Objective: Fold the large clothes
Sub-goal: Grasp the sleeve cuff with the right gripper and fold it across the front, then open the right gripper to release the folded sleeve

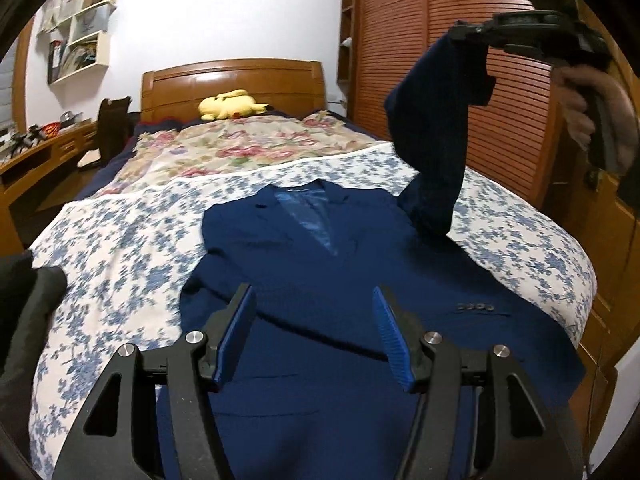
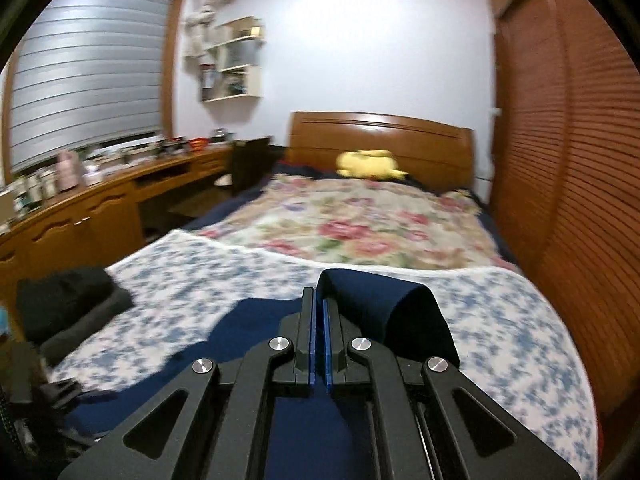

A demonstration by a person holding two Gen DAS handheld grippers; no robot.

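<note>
A navy blue suit jacket (image 1: pixel 304 264) lies face up on the bed, collar toward the headboard. My left gripper (image 1: pixel 314 304) is open and empty, low over the jacket's lower front. My right gripper (image 1: pixel 464 34) is raised high at the right, shut on the cuff end of the jacket's right-hand sleeve (image 1: pixel 432 136), which hangs up from the shoulder. In the right wrist view my right gripper (image 2: pixel 319 300) is shut on the sleeve (image 2: pixel 380 304), which drapes over its right finger.
The bed has a blue-flowered sheet (image 1: pixel 120 240) and a pink floral blanket (image 1: pixel 256 144). A yellow plush toy (image 1: pixel 230 105) lies by the wooden headboard. Dark folded clothes (image 2: pixel 68 300) sit at the bed's left edge. A wooden wardrobe (image 1: pixel 440 20) is at the right, a desk (image 2: pixel 100 200) at the left.
</note>
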